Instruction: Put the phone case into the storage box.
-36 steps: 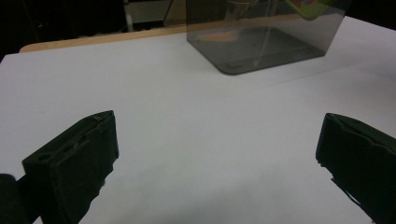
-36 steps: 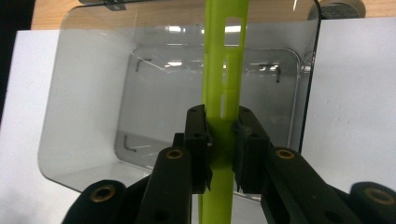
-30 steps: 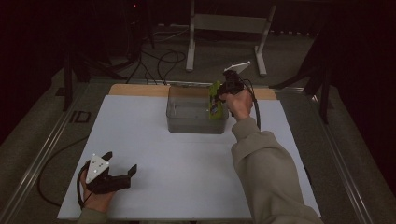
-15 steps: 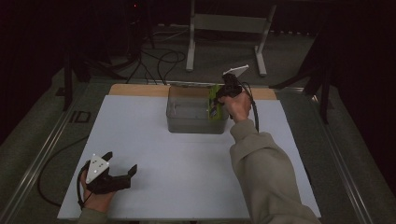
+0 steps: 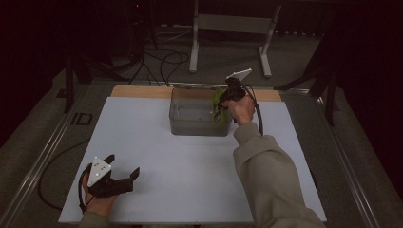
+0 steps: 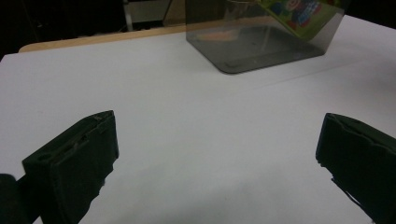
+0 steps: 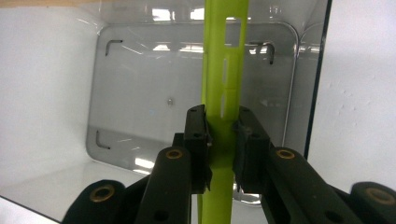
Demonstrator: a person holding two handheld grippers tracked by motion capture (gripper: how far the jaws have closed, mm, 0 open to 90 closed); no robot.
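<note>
Left gripper [image 5: 124, 176] sits idle on the near-left of the tabletop [image 5: 157, 137], jaws spread wide w/ nothing between them; in the left gripper view they frame bare white surface.

Center-far: clear plastic bin [image 5: 190, 116], open top, standing on the tabletop near its far edge. It looks otherwise empty inside, as far as the right gripper view shows.

Right gripper [image 5: 222, 105] is at the bin's right end, pointing down into it, jaws pinching a flat lime-green packet [image 7: 223, 84] edge-on. Packet hangs upright inside the bin's right side, near the right wall; can't tell if its lower edge touches the bottom yet. Printed colors on it show thru the bin wall in the left gripper view [image 6: 299, 16].

Progress, judged: pick and carry are done, packet is already within the bin. Left: lower fully if needed, let go, pull the gripper out.
</note>
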